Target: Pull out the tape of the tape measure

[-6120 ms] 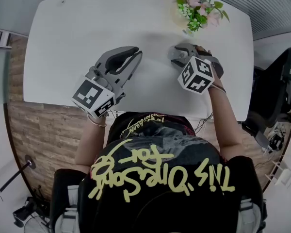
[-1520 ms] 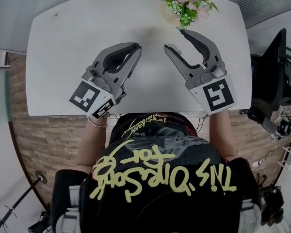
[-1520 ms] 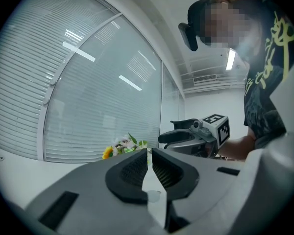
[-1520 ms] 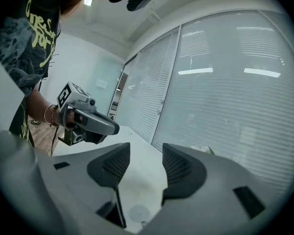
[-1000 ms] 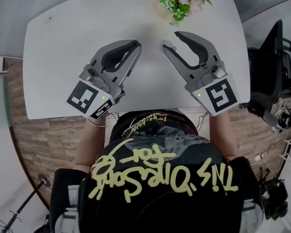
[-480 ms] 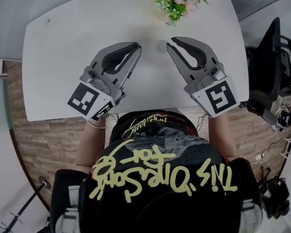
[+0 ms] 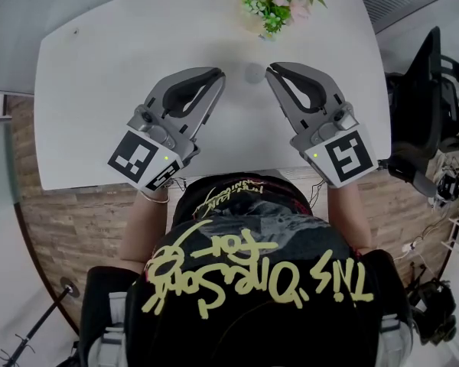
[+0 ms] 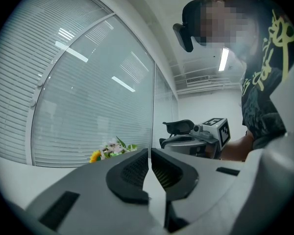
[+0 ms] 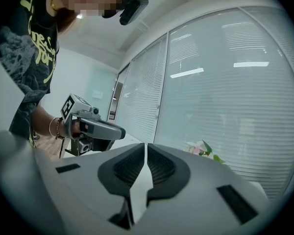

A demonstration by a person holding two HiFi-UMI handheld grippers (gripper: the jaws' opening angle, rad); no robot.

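Pale and round, perhaps the tape measure: we judge it light, slippery, best pinched by its tab. Our left tool is clenched, empty; our right tool has just been closing on nothing.

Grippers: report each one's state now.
Grey left gripper: shut, nothing between its jaws.
Grey right gripper: shut, its jaws have just been closing, nothing between them.
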